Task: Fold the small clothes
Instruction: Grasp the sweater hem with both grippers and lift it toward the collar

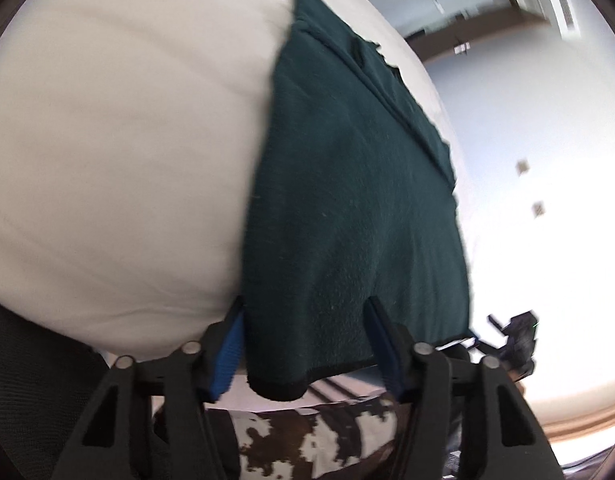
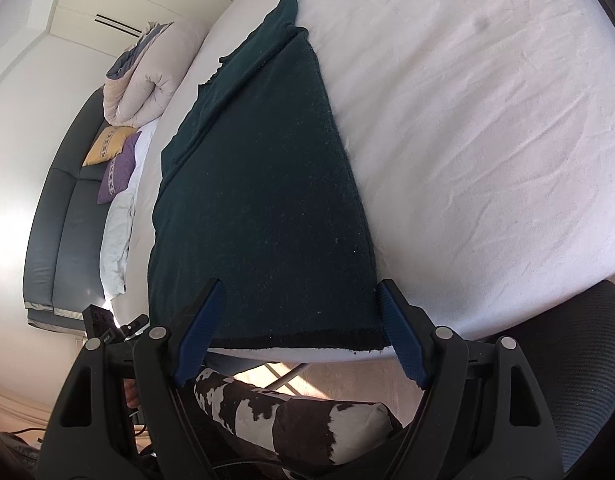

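A white-sheeted bed [image 2: 487, 140] fills the room's centre, a dark headboard [image 2: 55, 220] at nine o'clock, a rolled duvet [image 2: 147, 76] at ten. A dark green garment [image 2: 267, 200] lies flat along the near edge. The right gripper [image 2: 299, 312] and the left gripper [image 1: 303, 328] each straddle its hem corners, jaws spread, not pinching.

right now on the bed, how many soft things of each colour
dark green garment: 1
beige rolled duvet: 1
yellow cushion: 1
purple cushion: 1
white crumpled cloth: 1
total: 5
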Tool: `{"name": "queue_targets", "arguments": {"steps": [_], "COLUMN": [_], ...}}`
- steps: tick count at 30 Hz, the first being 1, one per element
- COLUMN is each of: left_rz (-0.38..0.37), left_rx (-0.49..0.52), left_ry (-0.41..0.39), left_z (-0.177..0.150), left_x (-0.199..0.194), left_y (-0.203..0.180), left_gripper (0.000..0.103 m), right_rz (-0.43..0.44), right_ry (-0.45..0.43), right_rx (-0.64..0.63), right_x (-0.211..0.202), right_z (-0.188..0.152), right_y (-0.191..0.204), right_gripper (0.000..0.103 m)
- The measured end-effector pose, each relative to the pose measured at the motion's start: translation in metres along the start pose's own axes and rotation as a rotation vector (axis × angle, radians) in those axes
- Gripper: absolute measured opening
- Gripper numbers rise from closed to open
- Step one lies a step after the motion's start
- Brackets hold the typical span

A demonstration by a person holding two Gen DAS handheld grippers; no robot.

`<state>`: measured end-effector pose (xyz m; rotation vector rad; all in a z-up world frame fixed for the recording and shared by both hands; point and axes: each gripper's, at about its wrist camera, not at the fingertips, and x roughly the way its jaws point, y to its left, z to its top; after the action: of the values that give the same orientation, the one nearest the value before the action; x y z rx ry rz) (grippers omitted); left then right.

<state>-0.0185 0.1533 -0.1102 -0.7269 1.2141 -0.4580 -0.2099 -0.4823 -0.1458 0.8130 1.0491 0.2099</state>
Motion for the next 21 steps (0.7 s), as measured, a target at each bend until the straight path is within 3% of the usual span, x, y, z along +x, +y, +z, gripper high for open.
{"name": "queue_targets", "arguments": {"steps": [4, 13, 16, 17, 19, 21], "left_rz": [-0.051, 0.077, 0.021, -0.016, -0.078, -0.089], "left_rx": [-0.039, 0.077, 0.087, 0.077, 0.036, -0.022], "left_ry": [0.007, 0.077, 0.078, 0.078, 0.076, 0.069], "left_z": [0.0, -0.002, -0.005, -0.005, -0.007, -0.007], "left_x": [-0.001, 0.009, 0.011, 0.011, 0.013, 0.015], "left_y": [0.007, -0.018, -0.021, -0.019, -0.011, 0.002], "left_gripper": [0.057, 0.06, 0.061, 0.057, 0.039, 0.017], "right_rz": [0.016, 0.049, 0.089, 0.103, 0.111, 0.108], "right_ry": [0.007, 0.035, 0.029, 0.027, 0.026, 0.024], "right_rx": [0.017, 0.063, 0.083, 0.09, 0.095, 0.092], "right_x": [-0.001, 0.004, 0.005, 0.005, 0.006, 0.006], "right_z": [0.0, -0.002, -0.001, -0.001, -0.001, -0.001], "right_y": [-0.003, -0.012, -0.015, -0.017, -0.02, -0.021], "right_gripper": [0.077, 0.077, 0.073, 0.071, 0.063, 0.058]}}
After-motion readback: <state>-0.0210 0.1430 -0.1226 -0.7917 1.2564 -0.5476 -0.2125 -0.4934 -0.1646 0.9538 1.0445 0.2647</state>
